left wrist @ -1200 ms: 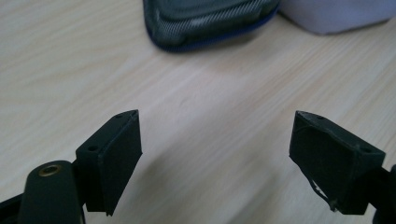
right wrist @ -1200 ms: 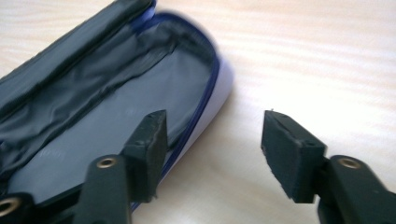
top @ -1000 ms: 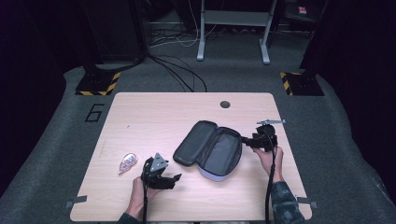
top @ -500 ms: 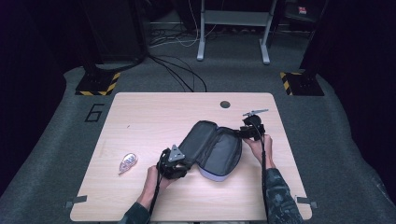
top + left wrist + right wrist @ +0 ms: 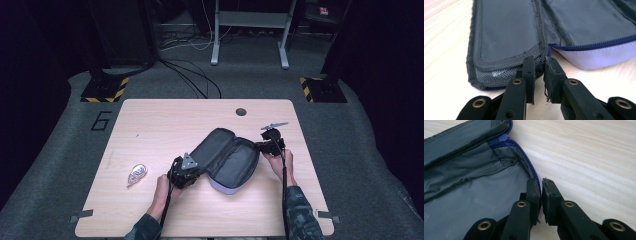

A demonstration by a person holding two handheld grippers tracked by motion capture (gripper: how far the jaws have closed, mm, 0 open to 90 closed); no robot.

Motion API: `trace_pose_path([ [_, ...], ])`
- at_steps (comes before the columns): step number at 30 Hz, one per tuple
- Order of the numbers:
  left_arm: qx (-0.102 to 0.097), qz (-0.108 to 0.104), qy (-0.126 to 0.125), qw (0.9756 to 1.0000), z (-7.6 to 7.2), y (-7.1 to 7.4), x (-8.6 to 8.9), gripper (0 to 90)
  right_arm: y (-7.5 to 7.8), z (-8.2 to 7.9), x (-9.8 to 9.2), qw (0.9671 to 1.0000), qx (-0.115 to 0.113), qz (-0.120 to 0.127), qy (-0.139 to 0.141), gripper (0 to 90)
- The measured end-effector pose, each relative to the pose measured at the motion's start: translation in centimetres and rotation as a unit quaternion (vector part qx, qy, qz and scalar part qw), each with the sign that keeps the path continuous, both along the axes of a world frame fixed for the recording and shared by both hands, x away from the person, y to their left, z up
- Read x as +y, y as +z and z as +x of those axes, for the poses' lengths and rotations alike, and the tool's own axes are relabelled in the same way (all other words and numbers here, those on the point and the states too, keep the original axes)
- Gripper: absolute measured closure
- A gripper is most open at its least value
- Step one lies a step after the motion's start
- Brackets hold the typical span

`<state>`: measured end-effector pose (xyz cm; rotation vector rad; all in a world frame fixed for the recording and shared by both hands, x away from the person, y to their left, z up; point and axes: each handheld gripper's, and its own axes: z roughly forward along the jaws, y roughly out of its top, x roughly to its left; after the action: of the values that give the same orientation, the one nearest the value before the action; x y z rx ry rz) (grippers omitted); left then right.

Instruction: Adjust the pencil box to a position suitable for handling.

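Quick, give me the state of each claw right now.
Left claw: just closed, pinching the case's mesh edge.
Right claw: just closed, pinching the case's zipper rim.

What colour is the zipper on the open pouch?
Dark blue, running along the edge of the pouch; the zipper shows best in the right gripper view.

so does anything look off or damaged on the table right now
Nothing looks spilled or broken. The open pouch lies askew on the table, and the pads of the left claw are frayed at their edges.
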<state>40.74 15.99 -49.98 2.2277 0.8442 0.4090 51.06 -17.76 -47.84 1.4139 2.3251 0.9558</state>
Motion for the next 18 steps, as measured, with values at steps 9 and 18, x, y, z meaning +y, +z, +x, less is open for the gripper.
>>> trace_pose_path([
  [9, 0.022, 0.003, 0.041, 0.9989, 2.0, 0.4, 0.8, 78.8, -0.5, -2.4, -0.3, 0.9997, 0.006, 0.020, -0.011, 83.1],
  [18, 0.039, -0.015, 0.080, 0.9959, 3.8, 0.7, 2.0, 77.9, -1.0, -4.9, 0.4, 0.9989, 0.006, 0.042, -0.023, 80.5],
])
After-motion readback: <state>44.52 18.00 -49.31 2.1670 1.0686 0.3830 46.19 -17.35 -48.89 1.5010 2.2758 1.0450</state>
